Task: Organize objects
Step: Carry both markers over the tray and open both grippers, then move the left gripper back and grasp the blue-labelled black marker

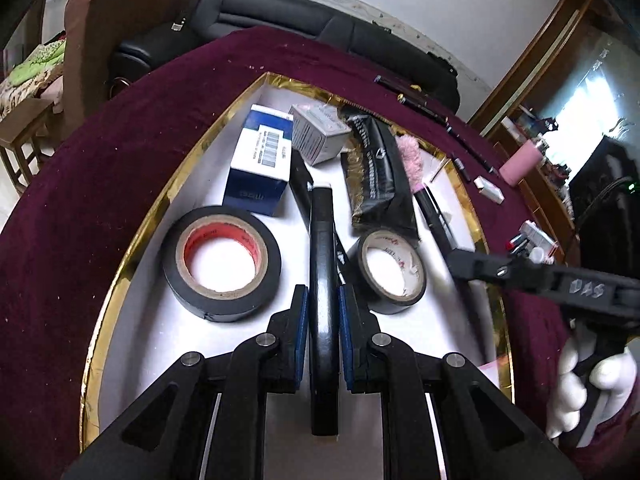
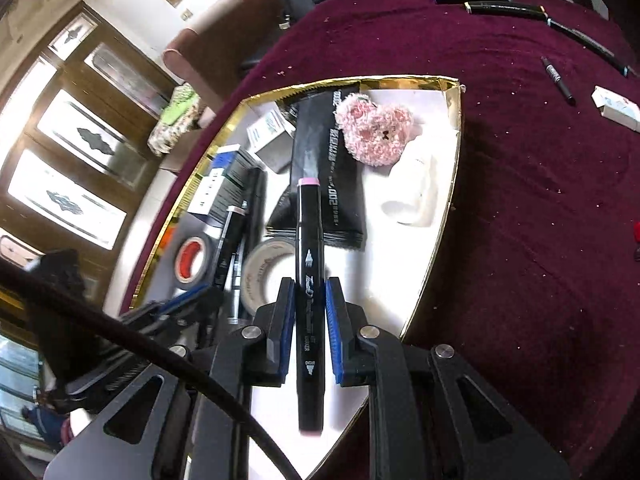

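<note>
Here each gripper holds a marker over the gold-edged tray (image 1: 132, 236): the left gripper (image 1: 324, 308) pinches a black marker (image 1: 322, 280), and the right gripper (image 2: 310, 304) pinches a pink-capped marker (image 2: 308, 264). Both markers point straight ahead, along the fingers. Next, I think, each must go down flat by the tape rolls (image 1: 222, 258) and be let go
</note>
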